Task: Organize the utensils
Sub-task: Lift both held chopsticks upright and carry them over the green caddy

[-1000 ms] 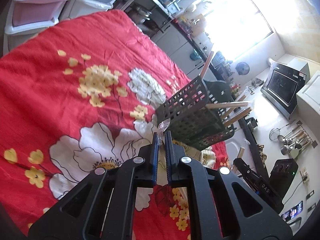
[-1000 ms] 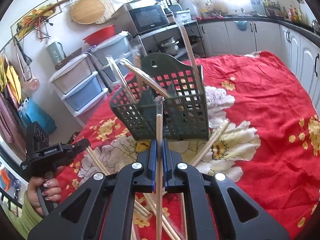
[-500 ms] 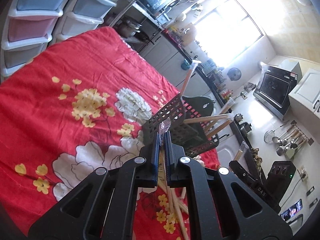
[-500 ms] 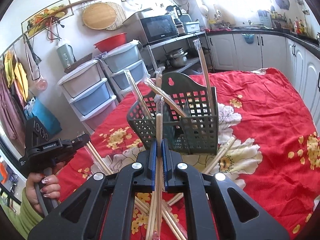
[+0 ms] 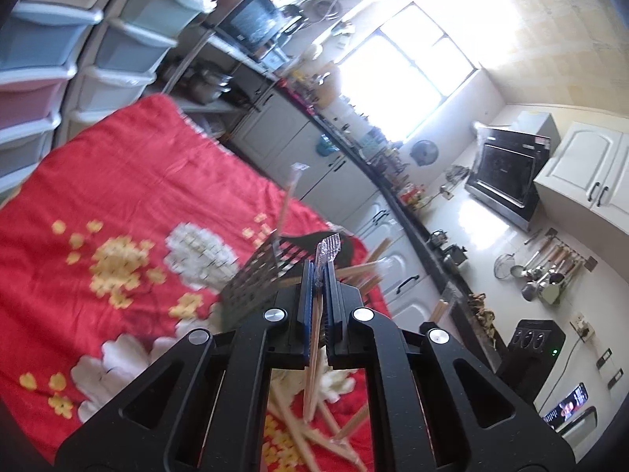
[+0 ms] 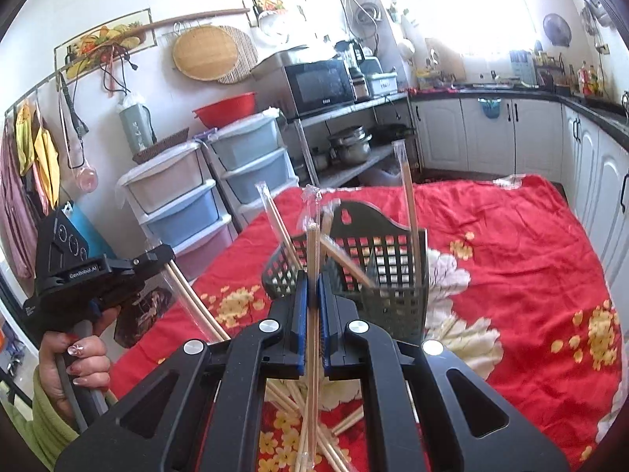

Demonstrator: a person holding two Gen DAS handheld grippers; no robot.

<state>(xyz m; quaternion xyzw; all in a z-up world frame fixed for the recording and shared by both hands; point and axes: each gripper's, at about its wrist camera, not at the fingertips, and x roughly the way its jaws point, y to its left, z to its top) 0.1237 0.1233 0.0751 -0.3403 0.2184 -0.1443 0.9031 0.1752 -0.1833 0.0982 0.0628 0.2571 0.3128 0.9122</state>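
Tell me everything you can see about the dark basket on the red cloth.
The basket is dark green plastic as it looks, with grid-hole walls and a taller solid back panel with a keyhole hanging slot. An inner divider splits it into compartments. It stands upright on the red flowered cloth. Several wrapped chopsticks lean out of it at different angles. More chopsticks lie on the cloth at its base. Neither gripper touches it.

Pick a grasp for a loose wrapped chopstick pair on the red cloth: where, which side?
Grip mid-shaft, coming from above, pads across the width. The loose plastic-wrapped wooden chopsticks lie flat and crisscrossed on the red floral tablecloth, so ends are tangled; a free stretch of shaft probably lifts cleanest. Both tongs are occupied now, right and left.
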